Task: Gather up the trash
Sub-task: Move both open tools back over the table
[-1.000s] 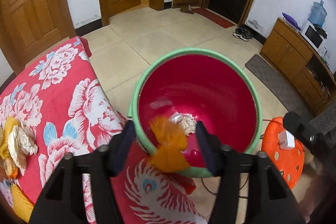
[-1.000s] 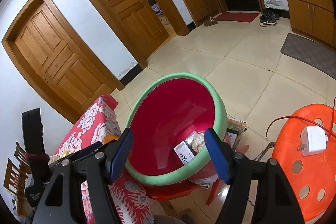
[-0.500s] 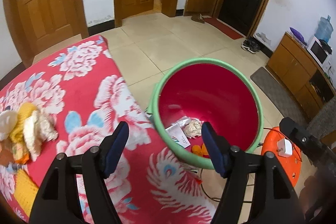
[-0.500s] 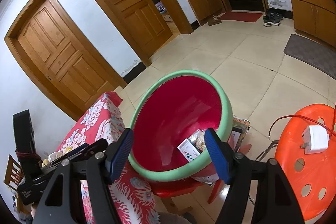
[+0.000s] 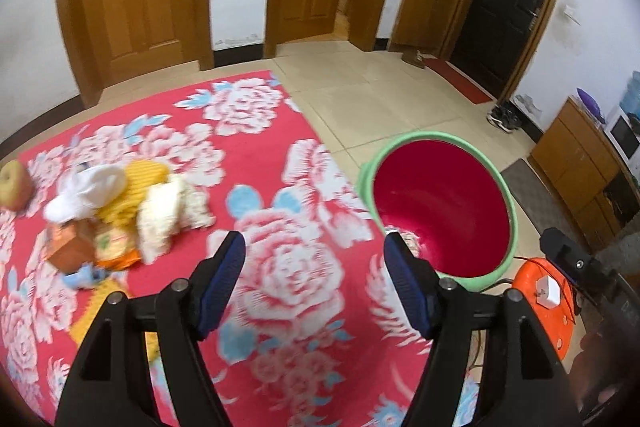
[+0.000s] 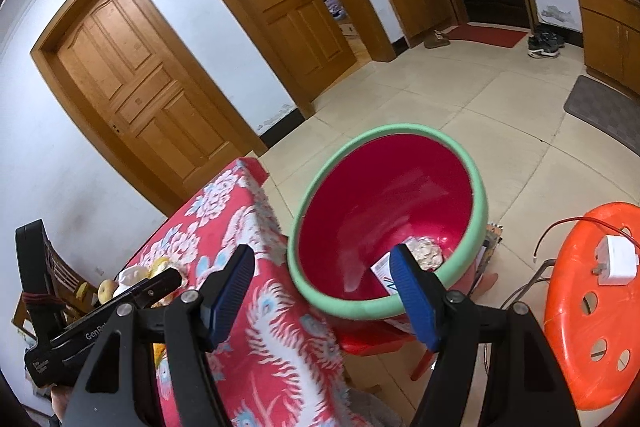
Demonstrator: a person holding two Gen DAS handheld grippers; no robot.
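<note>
1. Firstly, in the left wrist view, we find the left claw (image 5: pixel 312 281) spread wide with nothing between its blue pads (image 5: pixel 224 283), poised above the surface (image 5: pixel 280 267), which is draped in a red floral cloth.
2. We note a heap of trash (image 5: pixel 120 211) on that surface, left of the claw and well apart from it: white and yellow crumpled pieces, an orange wrapper and a brownish carton, all blurred.
3. We record an apple (image 5: pixel 14 187) at the far left edge of the surface, near the heap.
4. We see the red basin (image 5: pixel 440 207) with a green rim just beyond the right edge of the surface, with a crumpled scrap at its bottom beside the claw's right finger.
5. Next, in the right wrist view, we find the right claw (image 6: pixel 324 291) likewise open and empty, held in front of the red basin (image 6: pixel 380 211).
6. We note a crumpled foil ball (image 6: pixel 426 251) and a white paper box (image 6: pixel 384 273) lying together in the bottom of the basin.
7. We record an orange stool (image 6: pixel 592 327) to the right, carrying a white charger (image 6: pixel 616 261) with a red wire.
8. We see the left claw's black body (image 6: pixel 120 315) at the lower left, over the surface (image 6: pixel 248 307).
</note>
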